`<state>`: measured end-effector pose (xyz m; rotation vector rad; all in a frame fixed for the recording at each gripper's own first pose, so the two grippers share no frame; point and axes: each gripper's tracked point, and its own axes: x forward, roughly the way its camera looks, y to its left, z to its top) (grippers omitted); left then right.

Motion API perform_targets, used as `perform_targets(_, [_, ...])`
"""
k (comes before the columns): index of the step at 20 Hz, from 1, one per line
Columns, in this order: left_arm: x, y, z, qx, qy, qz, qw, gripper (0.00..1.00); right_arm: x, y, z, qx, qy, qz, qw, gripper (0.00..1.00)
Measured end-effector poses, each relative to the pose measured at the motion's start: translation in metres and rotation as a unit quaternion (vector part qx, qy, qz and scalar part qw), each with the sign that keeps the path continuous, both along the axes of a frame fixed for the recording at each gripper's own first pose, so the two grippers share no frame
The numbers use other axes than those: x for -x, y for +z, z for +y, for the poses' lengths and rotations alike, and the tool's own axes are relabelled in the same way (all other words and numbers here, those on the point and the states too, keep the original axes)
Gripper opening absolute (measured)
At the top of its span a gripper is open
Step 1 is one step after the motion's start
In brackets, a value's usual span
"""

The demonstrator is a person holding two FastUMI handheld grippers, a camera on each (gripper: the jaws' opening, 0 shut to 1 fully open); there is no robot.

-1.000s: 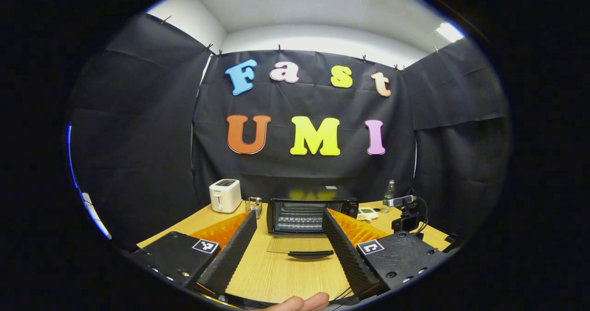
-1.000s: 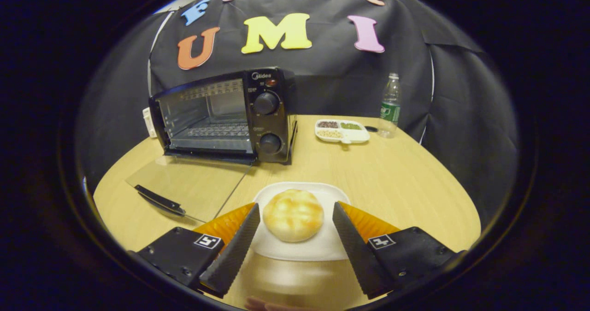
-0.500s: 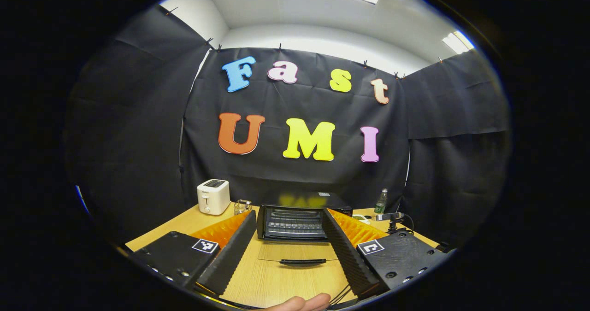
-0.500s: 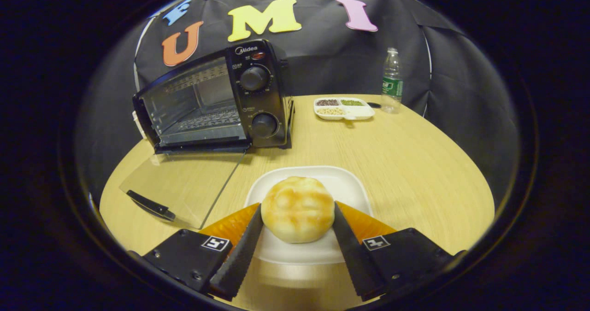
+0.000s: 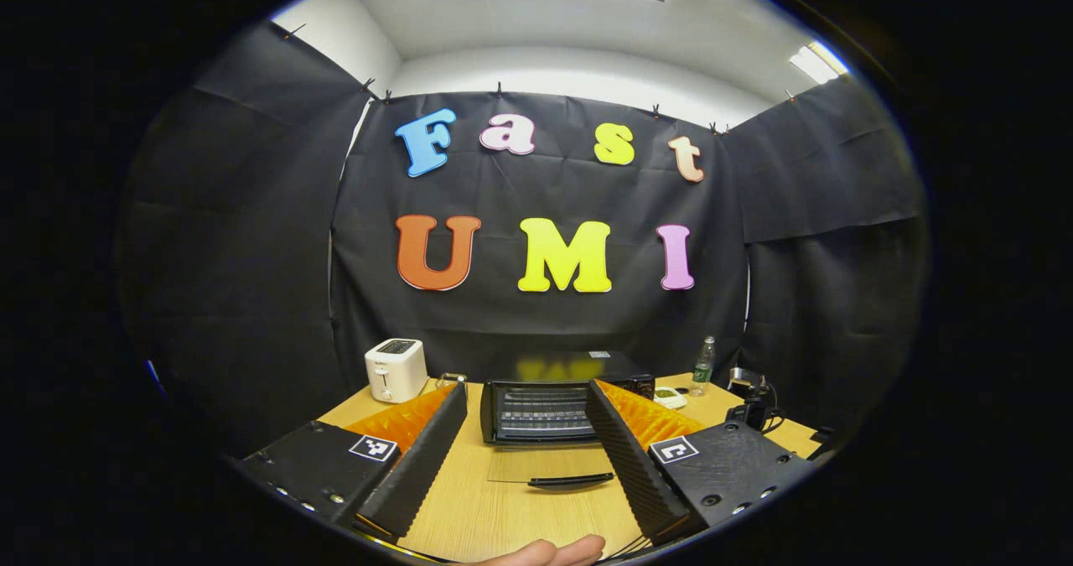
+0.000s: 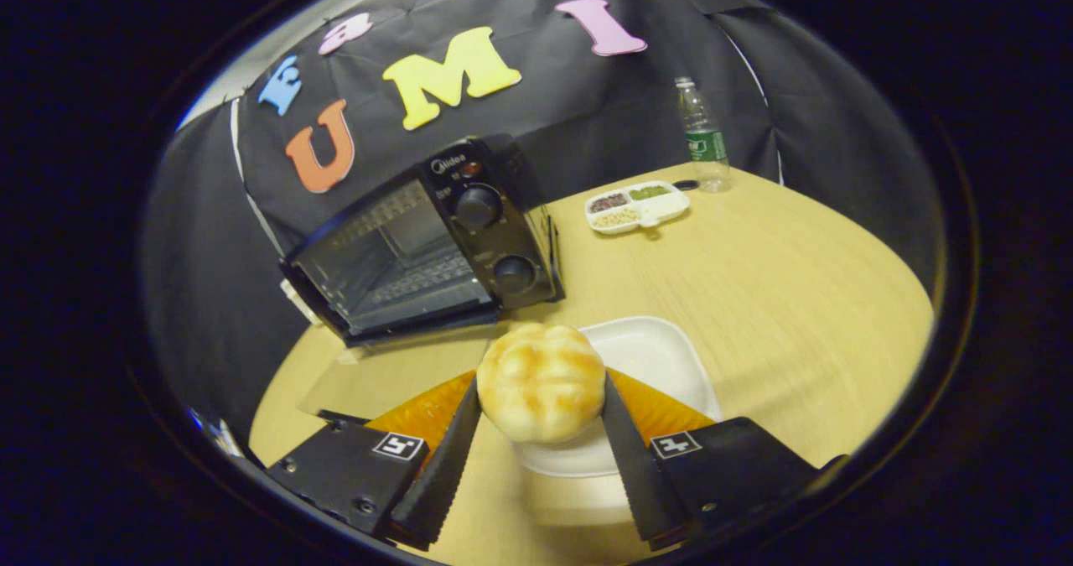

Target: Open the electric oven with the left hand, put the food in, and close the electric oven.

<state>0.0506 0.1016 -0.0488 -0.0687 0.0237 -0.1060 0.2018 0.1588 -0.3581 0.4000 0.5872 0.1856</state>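
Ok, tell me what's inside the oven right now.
The oven stands open, door folded down on the table. Inside, a wire rack is visible with no food on it. The bun is in the right gripper.

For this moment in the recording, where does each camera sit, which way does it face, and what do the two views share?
Left gripper view: rides the left gripper, level above the table, facing the open oven head-on; its open fingers and a fingertip show.
Right gripper view: rides the right gripper, tilted down; its fingers grip the bun over the plate.
Shared: oven, its flat-lying door, bottle, table.
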Motion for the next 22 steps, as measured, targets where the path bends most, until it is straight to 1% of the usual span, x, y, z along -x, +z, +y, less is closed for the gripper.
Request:
perform_targets(1, [0.000,0.000,-0.002,-0.003,-0.002,-0.001,1.000,0.93,-0.003,0.003,0.006,-0.014,-0.004,-0.002,1.000,0.83])
perform_targets(3, [-0.001,0.000,-0.004,-0.009,-0.008,-0.002,1.000,0.94,-0.007,0.011,0.026,-0.040,0.003,-0.010,0.999,0.82])
perform_targets(6, [-0.002,-0.005,0.000,-0.018,-0.003,0.000,1.000,0.94,-0.014,0.026,0.060,-0.110,0.007,-0.018,0.994,0.82])
perform_targets(8, [-0.005,-0.009,0.000,-0.012,-0.003,0.007,1.000,0.94,-0.026,0.041,0.079,-0.166,-0.012,-0.044,0.985,0.82])
perform_targets(10, [-0.007,-0.011,0.001,-0.005,-0.003,0.011,1.000,0.94,-0.037,0.050,0.096,-0.202,-0.037,-0.059,0.977,0.82])
perform_targets(11, [-0.008,-0.013,0.003,-0.003,-0.003,0.011,1.000,0.82,-0.043,0.054,0.104,-0.207,-0.050,-0.067,0.975,0.81])
perform_targets(12, [-0.010,-0.015,0.004,-0.002,-0.003,0.013,1.000,0.94,-0.050,0.056,0.112,-0.208,-0.063,-0.072,0.974,0.81])
perform_targets(15, [-0.014,-0.020,0.009,0.003,0.005,0.019,1.000,0.94,-0.067,0.054,0.138,-0.214,-0.097,-0.067,0.970,0.81])
perform_targets(16, [-0.016,-0.017,0.015,0.007,0.014,0.018,1.000,0.82,-0.071,0.052,0.143,-0.203,-0.112,-0.066,0.970,0.81])
perform_targets(17, [-0.018,-0.018,0.018,0.010,0.018,0.019,1.000,0.94,-0.079,0.054,0.147,-0.197,-0.125,-0.075,0.969,0.81])
perform_targets(19, [-0.021,-0.024,0.019,0.016,0.017,0.026,0.999,0.94,-0.097,0.060,0.158,-0.177,-0.140,-0.099,0.969,0.81])
perform_targets(20, [-0.021,-0.026,0.022,0.016,0.018,0.030,0.999,0.94,-0.105,0.058,0.164,-0.163,-0.144,-0.102,0.971,0.81])
perform_targets(22, [-0.021,-0.027,0.028,0.013,0.023,0.033,0.999,0.94,-0.123,0.053,0.172,-0.151,-0.149,-0.102,0.972,0.81])
